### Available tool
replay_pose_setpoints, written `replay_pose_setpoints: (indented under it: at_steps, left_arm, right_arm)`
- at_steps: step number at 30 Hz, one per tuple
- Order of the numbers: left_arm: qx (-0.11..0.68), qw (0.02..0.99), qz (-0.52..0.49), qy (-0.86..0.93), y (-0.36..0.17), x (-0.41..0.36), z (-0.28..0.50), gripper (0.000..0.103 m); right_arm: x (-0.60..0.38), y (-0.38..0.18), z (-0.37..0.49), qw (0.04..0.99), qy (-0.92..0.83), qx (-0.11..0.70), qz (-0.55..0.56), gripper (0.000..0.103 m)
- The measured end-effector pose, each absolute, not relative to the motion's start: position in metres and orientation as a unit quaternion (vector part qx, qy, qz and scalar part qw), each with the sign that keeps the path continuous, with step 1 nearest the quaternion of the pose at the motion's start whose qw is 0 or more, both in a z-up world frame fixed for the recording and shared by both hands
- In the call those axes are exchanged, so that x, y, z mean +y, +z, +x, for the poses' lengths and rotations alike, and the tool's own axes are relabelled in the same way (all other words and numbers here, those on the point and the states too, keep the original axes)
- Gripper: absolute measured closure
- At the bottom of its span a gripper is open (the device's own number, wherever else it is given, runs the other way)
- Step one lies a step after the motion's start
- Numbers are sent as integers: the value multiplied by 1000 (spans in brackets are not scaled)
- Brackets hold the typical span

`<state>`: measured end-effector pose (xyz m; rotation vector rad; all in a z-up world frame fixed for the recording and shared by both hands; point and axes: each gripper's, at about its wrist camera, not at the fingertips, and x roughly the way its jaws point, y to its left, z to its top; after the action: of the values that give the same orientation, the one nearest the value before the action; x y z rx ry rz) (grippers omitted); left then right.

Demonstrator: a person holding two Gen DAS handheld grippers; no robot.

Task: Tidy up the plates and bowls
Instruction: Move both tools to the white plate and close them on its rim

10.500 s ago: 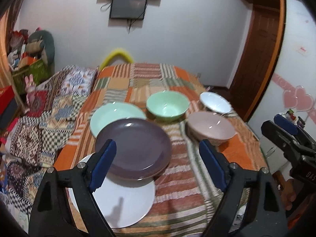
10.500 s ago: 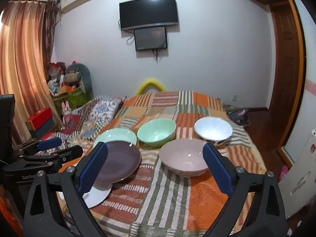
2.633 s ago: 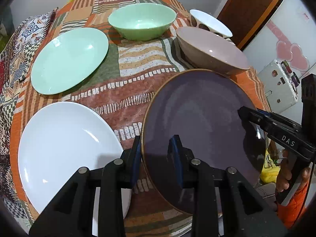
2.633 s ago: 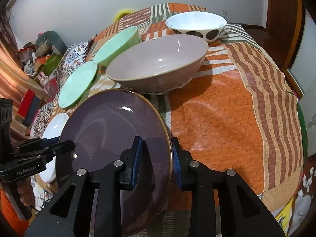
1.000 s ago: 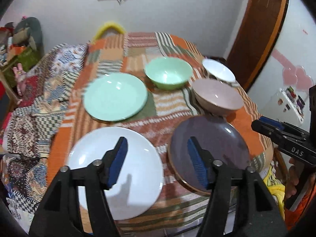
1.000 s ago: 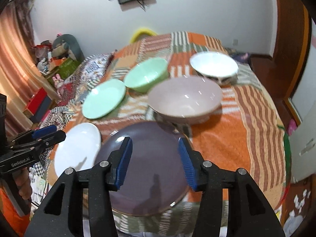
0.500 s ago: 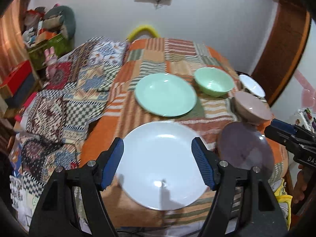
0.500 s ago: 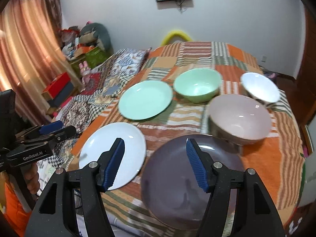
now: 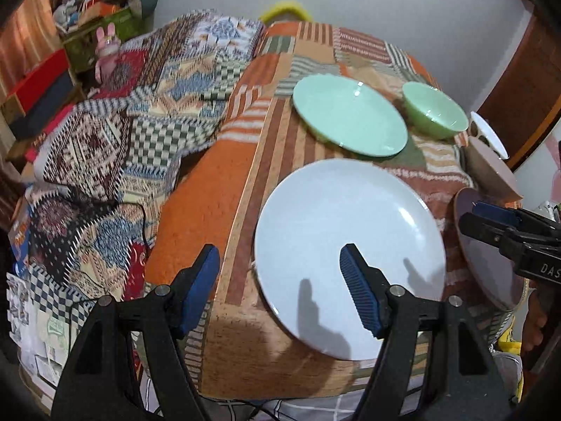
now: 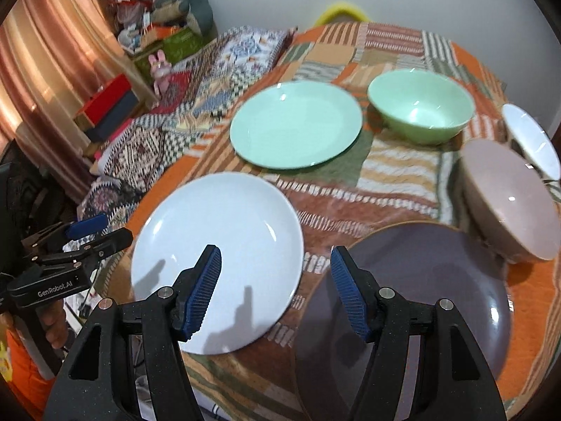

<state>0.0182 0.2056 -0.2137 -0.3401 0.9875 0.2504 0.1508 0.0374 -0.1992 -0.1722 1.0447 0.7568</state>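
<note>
A white plate [image 9: 350,245] lies at the near left of the patchwork-covered table [image 9: 210,203], and a purple plate [image 10: 420,298] lies to its right. My left gripper [image 9: 278,259] hovers open over the white plate's left rim, nothing between its fingers. My right gripper [image 10: 275,259] stands open above the gap between the white plate [image 10: 217,245] and the purple one. Further back sit a green plate [image 10: 296,128], a green bowl [image 10: 420,105], a pink bowl [image 10: 508,196] and a white bowl [image 10: 529,140].
Patterned quilts [image 9: 133,133] are heaped left of the table, with boxes and stuffed toys [image 10: 168,17] behind them and a curtain [image 10: 45,52] at far left. The table's front edge [image 9: 280,368] lies just under the white plate. A wooden door [image 9: 526,70] stands at right.
Both grippers have swung left and lower, from over the purple plate to the white plate. The right jaws stand wider than a second ago. The dishes have not moved.
</note>
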Motion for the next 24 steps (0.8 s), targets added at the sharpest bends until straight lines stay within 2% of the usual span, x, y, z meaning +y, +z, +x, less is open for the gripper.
replay_pose_setpoints:
  at_steps: [1,3,8,10,13,18,24]
  left_arm:
    - [474,857,-165,118,-217,207,19,32]
    - [481,852,-172,114,-226,211,20,32]
    - [485,848,-179,115,-240,216,20,33]
    - [486,846,-186,111,-245,218,19,34]
    - [491,843,-193,102,-250,221,20,45]
    - [494,842,-198,89,-257,222,21,53]
    - [493,843,-204,65,-259,220,24,70]
  right_arm:
    - [40,-202,152,793,351,490,-83,43]
    - [46,-208,155,786,351,501,-93,51]
    - [58,-220,166,768,348,526,-110,65]
    - [60,-224,170,763,343,536,-114,68]
    - [61,-228,175,760,338,543,-117,71]
    - [62,-235,179,750,334,559,-116,74]
    - [64,-237,183,751,331,560,-116,75]
